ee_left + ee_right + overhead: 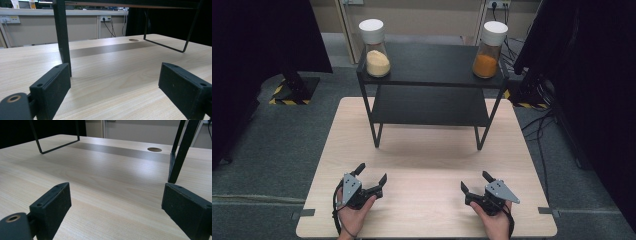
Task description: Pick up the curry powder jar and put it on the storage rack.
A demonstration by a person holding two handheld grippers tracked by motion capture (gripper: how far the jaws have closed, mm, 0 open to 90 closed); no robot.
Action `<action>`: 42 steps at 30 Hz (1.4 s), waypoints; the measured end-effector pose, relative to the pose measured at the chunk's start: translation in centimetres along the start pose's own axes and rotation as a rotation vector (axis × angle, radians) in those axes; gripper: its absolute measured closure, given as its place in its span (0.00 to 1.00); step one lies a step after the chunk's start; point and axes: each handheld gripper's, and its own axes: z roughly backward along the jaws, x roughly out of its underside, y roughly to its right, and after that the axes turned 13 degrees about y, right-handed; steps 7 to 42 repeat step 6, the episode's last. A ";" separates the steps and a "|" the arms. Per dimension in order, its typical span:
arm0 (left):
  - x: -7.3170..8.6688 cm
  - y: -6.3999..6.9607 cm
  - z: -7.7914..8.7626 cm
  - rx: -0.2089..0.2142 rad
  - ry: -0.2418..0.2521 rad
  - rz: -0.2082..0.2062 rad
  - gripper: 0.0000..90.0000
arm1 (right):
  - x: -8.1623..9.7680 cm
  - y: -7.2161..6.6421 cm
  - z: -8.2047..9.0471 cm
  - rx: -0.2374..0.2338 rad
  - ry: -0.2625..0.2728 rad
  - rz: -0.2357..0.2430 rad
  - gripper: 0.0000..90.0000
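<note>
Table (427,165) first: you have a bare stretch of pale wood between yourself and the black two-tier rack (429,65), which stands toward the far half, and that open space probably serves as the working area. The rack's lower shelf is bare, and the things most likely to matter sit on its top shelf, one at each end: the jar of pale yellow powder (375,48) at the left, the jar of orange powder (488,49) at the right, both upright with white lids. Each jar stands roughly in line with one of your hands, which suggests one per gripper.

You hold the left gripper (372,176) low at the near left, its jaws spread wide and gripping nothing; the right gripper (475,182) mirrors it at the near right, equally spread and empty. Both sit well apart from the jars, so this reads as a ready stance with no reach begun.

Seen from so low, each gripper view cuts the rack short. The left gripper view gives you a rack leg (62,37) just beyond the left jaw and the underside of a shelf along the top edge. The right gripper view gives a rack leg (181,152) and a round hole in the tabletop (154,149). Whether the powders are coarse or fine is too small to tell.
</note>
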 end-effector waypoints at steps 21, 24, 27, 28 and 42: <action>0.0 0.1 -0.1 0.002 0.001 0.000 0.11 | 0.0 0.0 0.0 0.000 0.002 -0.001 0.10; 0.0 0.1 -0.1 0.002 0.001 0.000 0.11 | 0.0 0.0 0.0 0.000 0.002 -0.001 0.10; 0.0 0.1 -0.1 0.002 0.001 0.000 0.11 | 0.0 0.0 0.0 0.000 0.002 -0.001 0.10; 0.0 0.1 -0.1 0.002 0.001 0.000 0.11 | 0.0 0.0 0.0 0.000 0.002 -0.001 0.10; 0.0 0.1 -0.1 0.002 0.001 0.000 0.11 | 0.0 0.0 0.0 0.000 0.002 -0.001 0.10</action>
